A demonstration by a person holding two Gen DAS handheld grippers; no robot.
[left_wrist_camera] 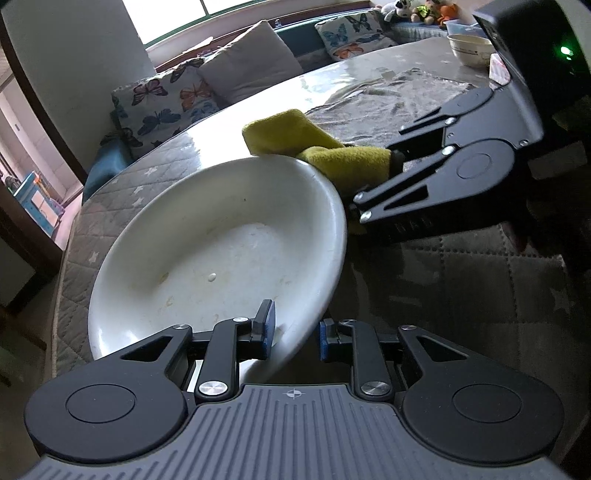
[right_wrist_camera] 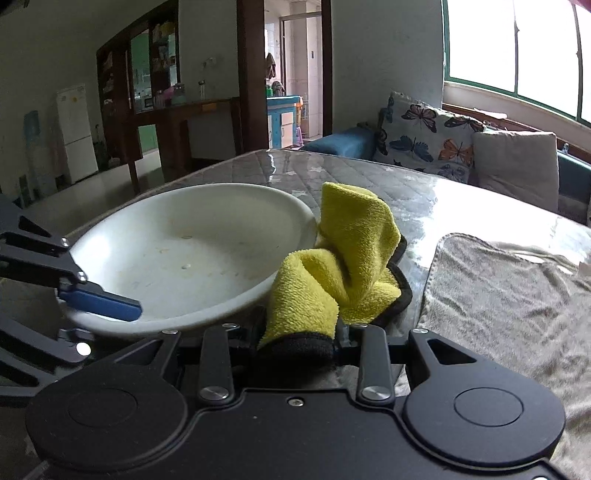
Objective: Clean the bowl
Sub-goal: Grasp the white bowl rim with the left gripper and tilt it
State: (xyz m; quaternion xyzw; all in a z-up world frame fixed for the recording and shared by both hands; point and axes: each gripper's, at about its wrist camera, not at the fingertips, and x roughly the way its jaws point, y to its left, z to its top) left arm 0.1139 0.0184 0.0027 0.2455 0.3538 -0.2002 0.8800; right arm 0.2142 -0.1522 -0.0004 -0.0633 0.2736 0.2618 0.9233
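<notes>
At the far left of the left wrist view, butterfly-print cushions (left_wrist_camera: 166,103) leaned along a blue bench under the window. The white bowl (left_wrist_camera: 218,254) was lifted off the worktop (left_wrist_camera: 122,199) and tilted, its inside facing the camera, with faint smears and one small pale speck on its base. The left gripper (left_wrist_camera: 295,334) had its jaws clamped on the bowl's near rim, one blue pad (left_wrist_camera: 269,325) inside the bowl and the other outside it. To the right, a yellow cloth (left_wrist_camera: 325,151) draped against the bowl's far right rim, and the right gripper (left_wrist_camera: 373,184) reached in from the right with its jaws closed on the cloth's end. Behind the cloth a grey towel (left_wrist_camera: 399,96) lay flat on the glossy worktop, and a second, smaller bowl (left_wrist_camera: 471,48) stood at the far right edge near a row of soft toys (left_wrist_camera: 417,9).

In the right wrist view, the left gripper's blue pad (right_wrist_camera: 99,302) lay across the bowl's (right_wrist_camera: 184,251) rim at the left. The yellow cloth (right_wrist_camera: 332,258) rose bunched beside the bowl's right edge, touching it, its black-bordered end pinched between the right gripper's (right_wrist_camera: 299,345) jaws. The grey towel (right_wrist_camera: 498,295) spread over the worktop (right_wrist_camera: 332,170) at the right.
</notes>
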